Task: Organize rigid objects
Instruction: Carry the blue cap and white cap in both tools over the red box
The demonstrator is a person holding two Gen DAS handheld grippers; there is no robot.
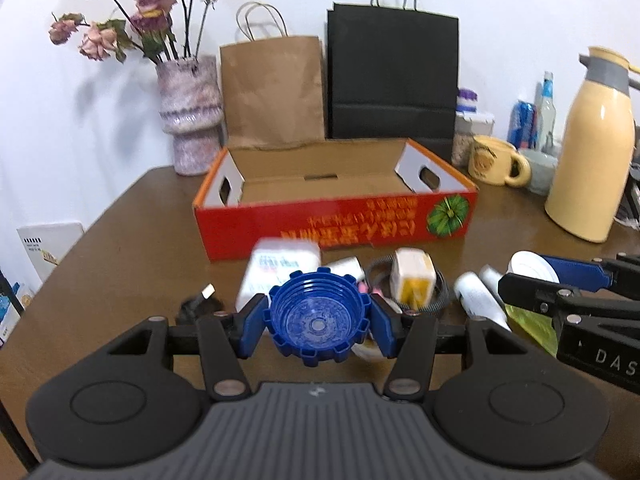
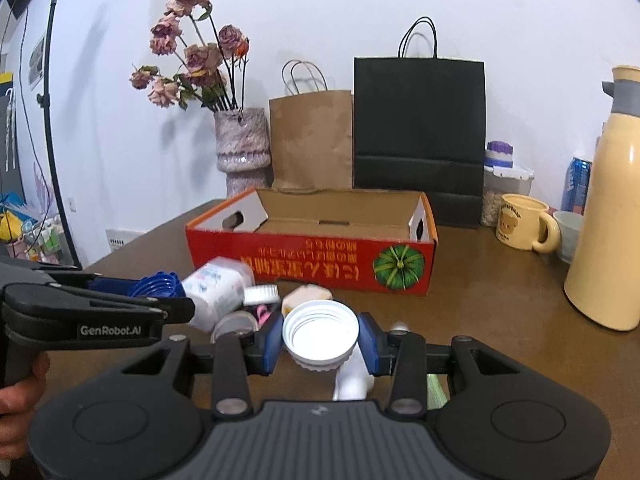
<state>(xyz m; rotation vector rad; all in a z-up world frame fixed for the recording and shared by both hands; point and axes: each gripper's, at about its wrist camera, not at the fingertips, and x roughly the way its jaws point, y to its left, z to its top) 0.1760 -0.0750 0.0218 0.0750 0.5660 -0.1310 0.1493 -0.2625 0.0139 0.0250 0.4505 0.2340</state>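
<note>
My left tool (image 1: 319,322) clamped on a blue ribbed cap (image 1: 318,318), my right tool (image 2: 320,338) clamped on a white threaded cap (image 2: 321,332), both raised over clutter at the tabletop's (image 2: 500,300) near edge, red cardboard box (image 2: 312,268) behind, nothing visible inside.

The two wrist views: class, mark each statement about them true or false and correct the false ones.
1. The left tool grips a blue cap. True.
2. The right tool is empty. False: it grips a white cap.
3. The red cardboard box already holds several items. False: what shows of its inside is bare.
4. A black paper bag stands behind the box. True.
5. The cream jug lies on its side. False: it stands upright.
</note>
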